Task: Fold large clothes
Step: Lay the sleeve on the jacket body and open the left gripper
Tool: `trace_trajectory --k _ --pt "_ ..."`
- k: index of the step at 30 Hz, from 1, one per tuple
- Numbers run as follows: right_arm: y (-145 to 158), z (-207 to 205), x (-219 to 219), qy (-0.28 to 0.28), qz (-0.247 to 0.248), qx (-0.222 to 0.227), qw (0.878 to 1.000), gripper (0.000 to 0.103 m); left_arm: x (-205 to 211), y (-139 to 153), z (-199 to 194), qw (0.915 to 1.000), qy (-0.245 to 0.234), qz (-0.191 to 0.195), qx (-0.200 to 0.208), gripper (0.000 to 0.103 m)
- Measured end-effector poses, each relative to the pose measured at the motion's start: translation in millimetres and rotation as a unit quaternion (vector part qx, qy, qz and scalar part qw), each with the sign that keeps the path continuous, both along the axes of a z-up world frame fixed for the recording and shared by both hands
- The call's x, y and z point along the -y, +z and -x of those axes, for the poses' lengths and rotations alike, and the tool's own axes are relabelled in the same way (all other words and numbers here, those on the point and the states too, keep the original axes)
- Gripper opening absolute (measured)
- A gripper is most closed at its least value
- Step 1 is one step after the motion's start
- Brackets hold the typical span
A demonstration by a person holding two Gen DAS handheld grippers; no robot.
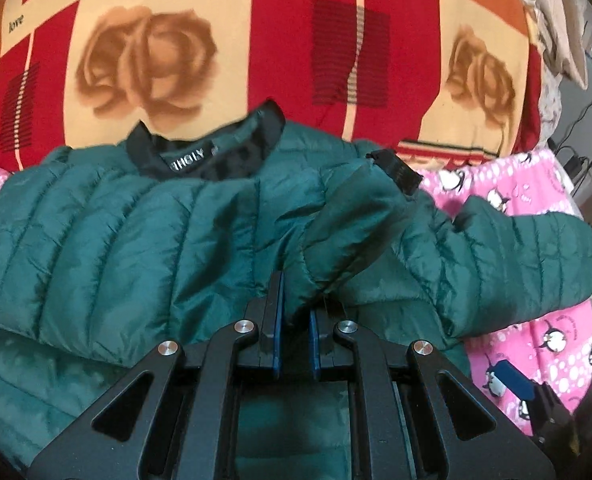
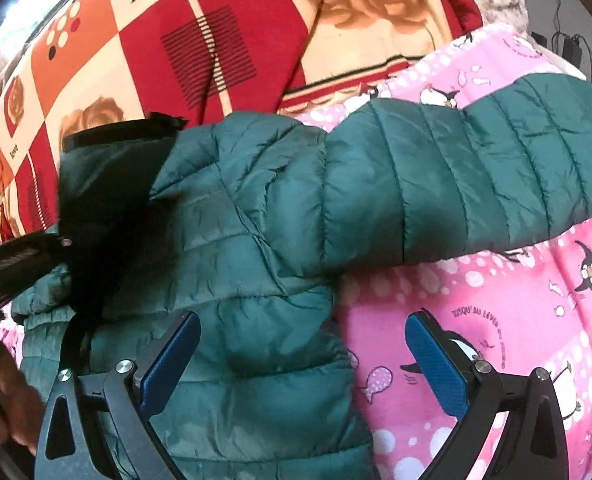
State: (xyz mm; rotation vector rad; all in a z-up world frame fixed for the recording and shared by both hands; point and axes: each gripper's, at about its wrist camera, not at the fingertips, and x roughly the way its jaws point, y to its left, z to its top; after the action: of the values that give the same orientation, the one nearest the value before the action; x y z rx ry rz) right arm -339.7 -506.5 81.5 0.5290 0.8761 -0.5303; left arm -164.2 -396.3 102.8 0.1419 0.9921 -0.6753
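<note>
A dark green quilted jacket [image 1: 108, 236] with a black collar [image 1: 200, 152] lies spread on the bed. My left gripper [image 1: 296, 312] is shut on a fold of one sleeve [image 1: 356, 208], whose black cuff [image 1: 396, 170] lies across the chest. The other sleeve [image 2: 476, 168] stretches out to the right over the pink blanket. In the right wrist view my right gripper [image 2: 302, 326] hangs open above the jacket's right edge [image 2: 256, 280], with nothing pressed between its blue pads [image 2: 436, 360]. That view also catches the left gripper [image 2: 16, 260] at the left border.
A red, orange and cream blanket [image 1: 336, 40] with rose prints covers the far side of the bed. A pink penguin-print blanket [image 2: 496, 340] lies under the jacket on the right. A hand [image 2: 0, 408] shows at lower left. Cables and furniture [image 1: 588, 152] stand beyond the bed's right edge.
</note>
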Motion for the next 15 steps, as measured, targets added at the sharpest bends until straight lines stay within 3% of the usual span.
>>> trace_trajectory --k 5,11,14,15 --pt "-2 1 3 -0.001 -0.003 -0.006 1.0 0.102 2 -18 -1 0.9999 0.004 -0.01 -0.008 0.009" --pt "-7 -2 3 0.001 -0.005 -0.015 1.0 0.102 1 -19 -2 0.9999 0.005 -0.007 -0.009 0.01" --pt "-10 -2 5 -0.001 -0.015 -0.011 1.0 0.102 0 -20 -3 0.9999 0.001 -0.008 -0.014 0.012" --pt "-10 -2 6 -0.003 -0.018 -0.01 1.0 0.102 -1 -20 -3 0.9998 -0.004 -0.007 -0.019 0.019"
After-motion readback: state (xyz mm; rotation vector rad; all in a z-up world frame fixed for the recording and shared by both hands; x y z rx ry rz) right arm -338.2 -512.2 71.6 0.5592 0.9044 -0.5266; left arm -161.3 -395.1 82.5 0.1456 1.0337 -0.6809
